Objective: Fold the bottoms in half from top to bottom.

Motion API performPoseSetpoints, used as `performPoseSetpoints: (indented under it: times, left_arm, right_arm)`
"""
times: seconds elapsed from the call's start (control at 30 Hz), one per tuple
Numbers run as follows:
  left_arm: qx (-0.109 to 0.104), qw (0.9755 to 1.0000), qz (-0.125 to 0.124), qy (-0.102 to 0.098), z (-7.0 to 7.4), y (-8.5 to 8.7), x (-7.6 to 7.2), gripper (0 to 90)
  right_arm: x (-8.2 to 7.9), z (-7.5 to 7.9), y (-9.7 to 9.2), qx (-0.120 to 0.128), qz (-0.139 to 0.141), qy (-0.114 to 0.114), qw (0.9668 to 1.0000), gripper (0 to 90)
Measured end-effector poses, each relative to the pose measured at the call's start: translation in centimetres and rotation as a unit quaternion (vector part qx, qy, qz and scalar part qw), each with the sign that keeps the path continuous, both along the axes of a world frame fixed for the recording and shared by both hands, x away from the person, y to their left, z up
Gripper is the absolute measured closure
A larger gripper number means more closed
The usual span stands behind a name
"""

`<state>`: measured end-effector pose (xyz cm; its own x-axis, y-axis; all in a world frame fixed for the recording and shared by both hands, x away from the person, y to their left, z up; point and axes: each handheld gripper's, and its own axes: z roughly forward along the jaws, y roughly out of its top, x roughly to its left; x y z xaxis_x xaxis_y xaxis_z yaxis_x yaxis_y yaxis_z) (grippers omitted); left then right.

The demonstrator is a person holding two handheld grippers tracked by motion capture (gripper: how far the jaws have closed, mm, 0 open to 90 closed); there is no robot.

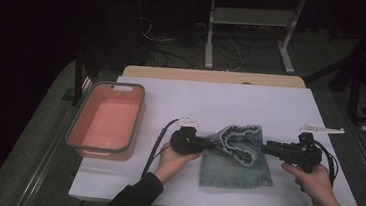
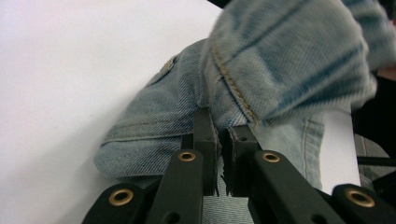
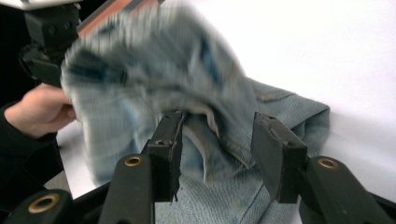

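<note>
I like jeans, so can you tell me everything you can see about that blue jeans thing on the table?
The denim garment is light, faded blue with tan stitched seams and a metal rivet. It lies partly folded on the white table, its upper part bunched and lifted. The left gripper is shut on a fold at its left edge. The right gripper sits at its right edge with jaws apart, cloth lying between them but not squeezed.

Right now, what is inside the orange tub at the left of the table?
The orange tub looks empty: the high view shows its bare floor and far walls. The near wall hides the strip of floor right behind it, so a small flat item there would not show.
</note>
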<state>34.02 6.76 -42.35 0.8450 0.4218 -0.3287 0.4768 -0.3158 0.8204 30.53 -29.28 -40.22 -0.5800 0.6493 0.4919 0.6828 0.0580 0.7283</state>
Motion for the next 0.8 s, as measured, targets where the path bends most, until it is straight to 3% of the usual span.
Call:
performPoseSetpoints:
  times: [0.37,0.53,0.7,0.8]
  left_arm:
    - [0.006,0.9999,-0.012,0.002,-0.2,-0.1,-0.1,85.0]
    - [0.012,0.9997,-0.020,0.004,-0.4,-0.2,-0.4,84.8]
    - [0.023,0.9993,-0.030,-0.001,-0.7,-0.3,-0.8,84.7]
    - [0.028,0.9989,-0.036,-0.001,-0.7,-0.4,-0.9,84.4]
  right_arm:
    - [0.1,0.3,-1.6,0.030,-0.025,-0.012,0.9992,58.6]
    - [0.6,0.8,-1.6,0.058,-0.016,-0.021,0.9980,74.6]
    - [1.4,1.4,-0.5,0.052,0.003,-0.021,0.9984,87.5]
    - [1.9,1.5,0.8,0.045,0.023,-0.017,0.9986,88.7]
